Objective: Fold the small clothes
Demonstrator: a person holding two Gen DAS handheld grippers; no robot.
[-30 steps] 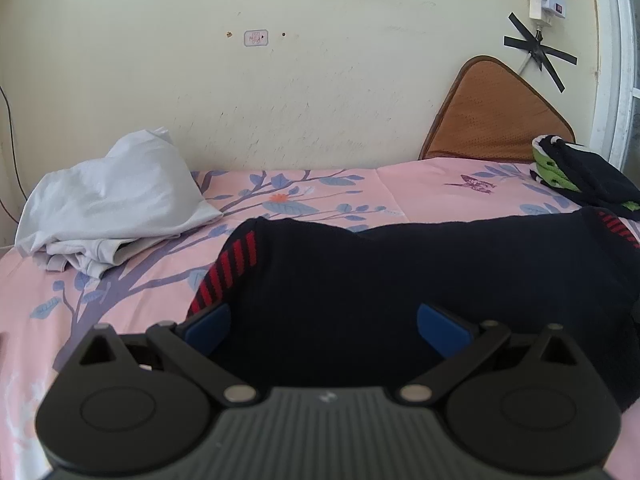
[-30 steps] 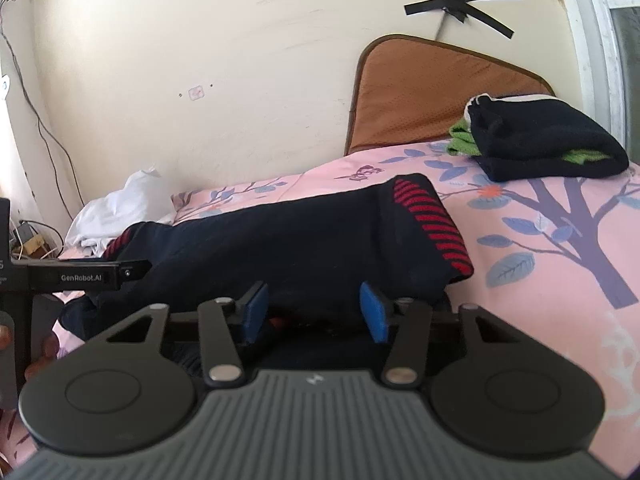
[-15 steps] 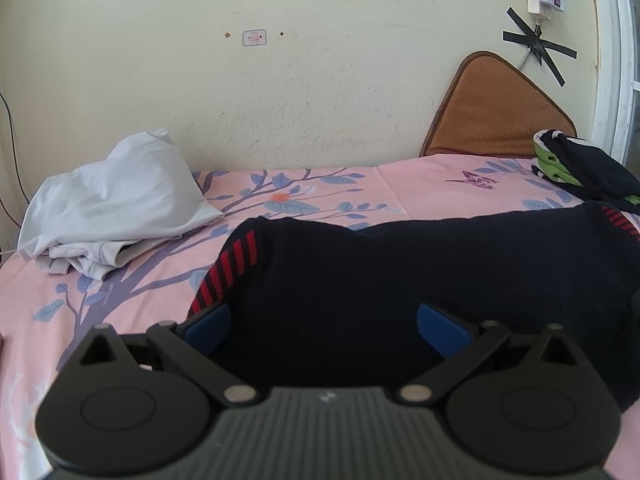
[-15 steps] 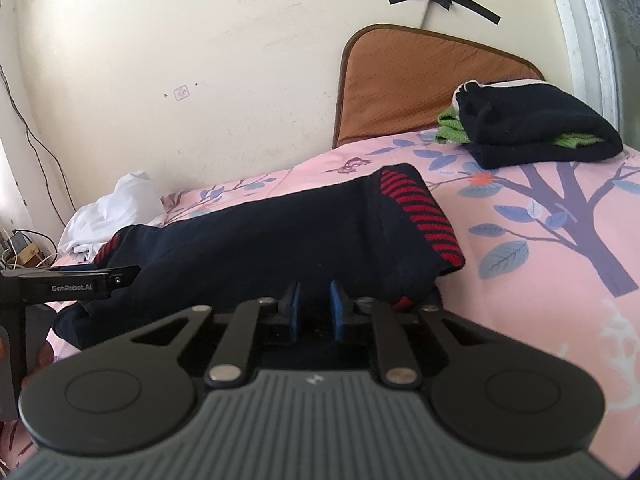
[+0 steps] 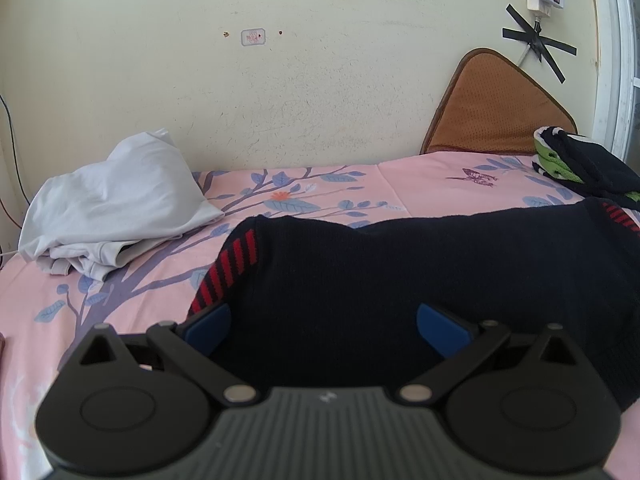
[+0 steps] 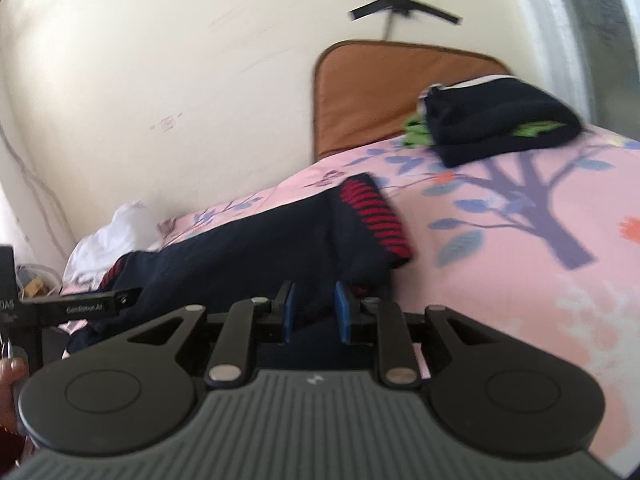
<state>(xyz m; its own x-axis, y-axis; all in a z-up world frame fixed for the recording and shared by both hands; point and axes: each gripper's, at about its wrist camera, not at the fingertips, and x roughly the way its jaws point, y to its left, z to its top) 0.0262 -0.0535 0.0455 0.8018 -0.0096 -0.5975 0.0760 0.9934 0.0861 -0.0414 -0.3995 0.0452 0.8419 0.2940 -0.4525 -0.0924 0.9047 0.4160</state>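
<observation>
Dark garment (image 6: 248, 248) between tilted right gripper (image 6: 314, 312) pads.

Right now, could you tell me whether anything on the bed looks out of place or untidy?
Only the white garment stands out: it lies crumpled in a heap at the wall, unfolded, while the dark clothes at the other end sit folded in a neat stack.

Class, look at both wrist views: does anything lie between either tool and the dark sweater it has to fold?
Nothing visible does. The left tool stands open directly over the dark sweater, and the right tool has sweater cloth between its nearly closed pads. The white clothes and folded pile lie apart.
</observation>
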